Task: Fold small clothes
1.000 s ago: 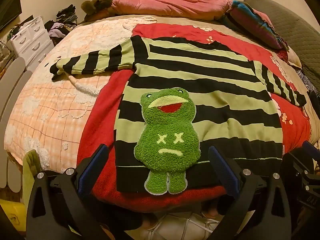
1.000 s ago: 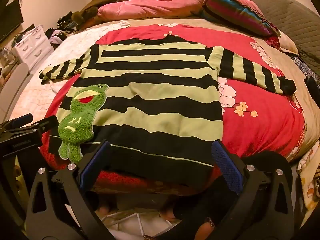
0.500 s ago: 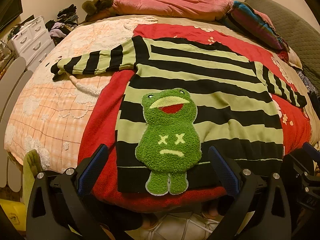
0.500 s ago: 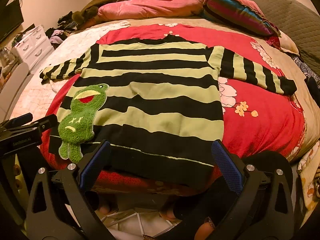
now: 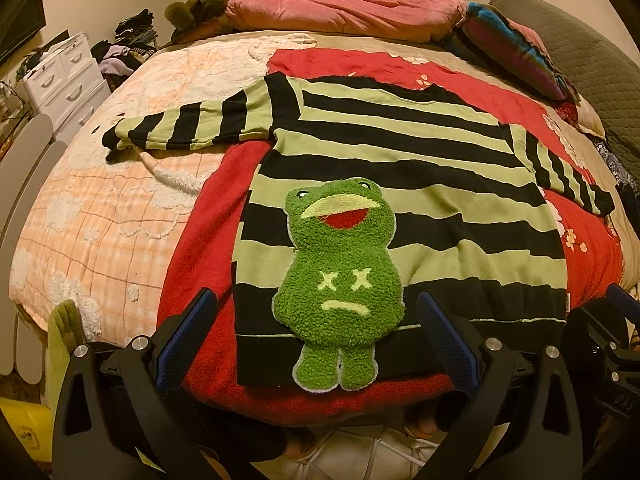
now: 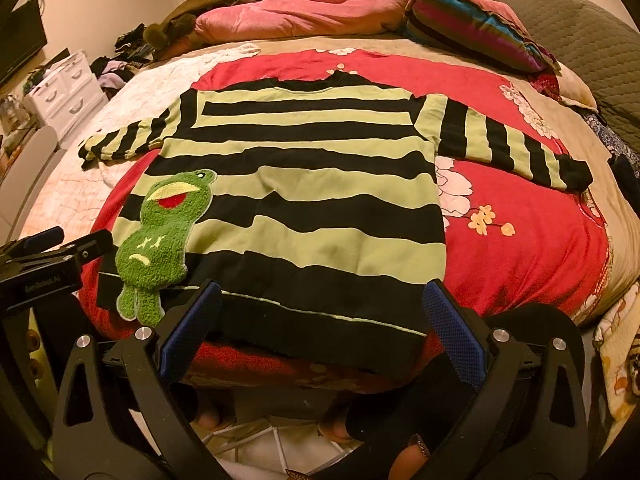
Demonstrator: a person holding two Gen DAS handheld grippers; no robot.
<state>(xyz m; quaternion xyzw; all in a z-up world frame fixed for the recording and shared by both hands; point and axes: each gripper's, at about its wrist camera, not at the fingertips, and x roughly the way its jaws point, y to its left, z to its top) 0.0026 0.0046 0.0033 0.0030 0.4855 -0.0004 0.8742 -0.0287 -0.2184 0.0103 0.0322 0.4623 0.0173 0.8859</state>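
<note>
A small black-and-green striped sweater (image 5: 400, 168) (image 6: 304, 184) lies flat on a red blanket (image 5: 200, 248) (image 6: 520, 216) on the bed, sleeves spread to both sides. A fuzzy green frog patch (image 5: 340, 280) (image 6: 160, 236) sits on its lower left front. My left gripper (image 5: 316, 336) is open and empty just short of the hem, at the frog's feet. My right gripper (image 6: 320, 328) is open and empty at the hem's right half. The left gripper also shows at the left edge of the right wrist view (image 6: 48, 260).
Pink duvet (image 5: 344, 12) and striped pillows (image 6: 472, 24) lie at the bed's far end. A peach plaid quilt (image 5: 100, 208) covers the left side. White drawers (image 5: 64, 76) stand beyond the bed at left. A grey quilted cover (image 6: 580, 40) is at right.
Both grippers have crept slightly nearer the hem. The sweater has not moved and both grippers stay open.
</note>
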